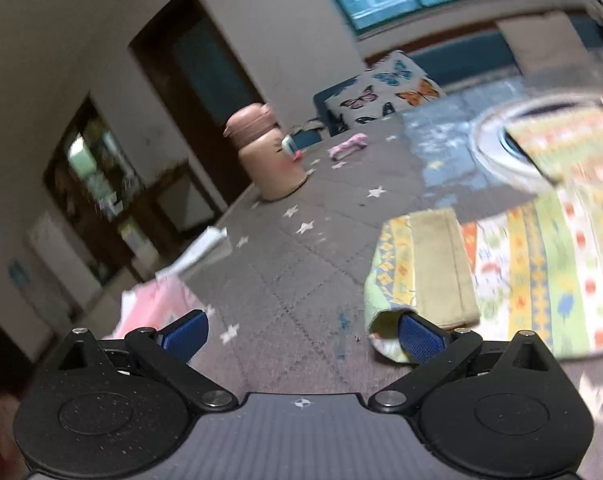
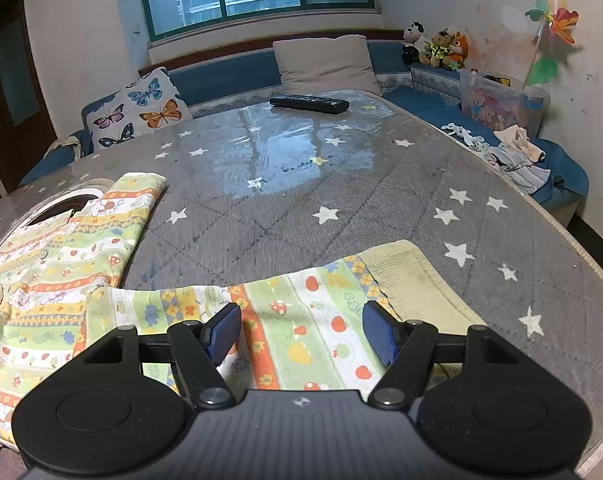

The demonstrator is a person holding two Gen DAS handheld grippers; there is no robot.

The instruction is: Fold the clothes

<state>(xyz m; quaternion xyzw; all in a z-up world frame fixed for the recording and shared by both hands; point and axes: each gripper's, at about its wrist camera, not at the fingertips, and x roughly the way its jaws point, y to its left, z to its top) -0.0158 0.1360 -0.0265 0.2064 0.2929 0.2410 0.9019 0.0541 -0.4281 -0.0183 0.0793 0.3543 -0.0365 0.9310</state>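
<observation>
A child's garment with green, yellow and orange stripes lies spread on the grey star-patterned table cover (image 2: pixel 341 200). In the right wrist view one of its limbs (image 2: pixel 301 320) runs across the front and ends in a ribbed yellow-green cuff (image 2: pixel 413 280). My right gripper (image 2: pixel 301 334) hovers over this limb, jaws apart, the cloth lying flat beneath them. In the left wrist view the garment (image 1: pixel 541 264) lies at the right, with its cuff (image 1: pixel 433 264) pointing left. My left gripper (image 1: pixel 301 336) is wide open; its right pad (image 1: pixel 419 340) overlaps the cuff's near edge, and only table cover shows between the pads.
A pink bottle (image 1: pixel 269 152) stands at the table's left side, with a pink tissue pack (image 1: pixel 157 304) nearer. A white round ring (image 2: pixel 61 204) lies partly under the garment. A black remote (image 2: pixel 309 104) lies far back. A butterfly pillow (image 2: pixel 141 108) rests on the blue bench.
</observation>
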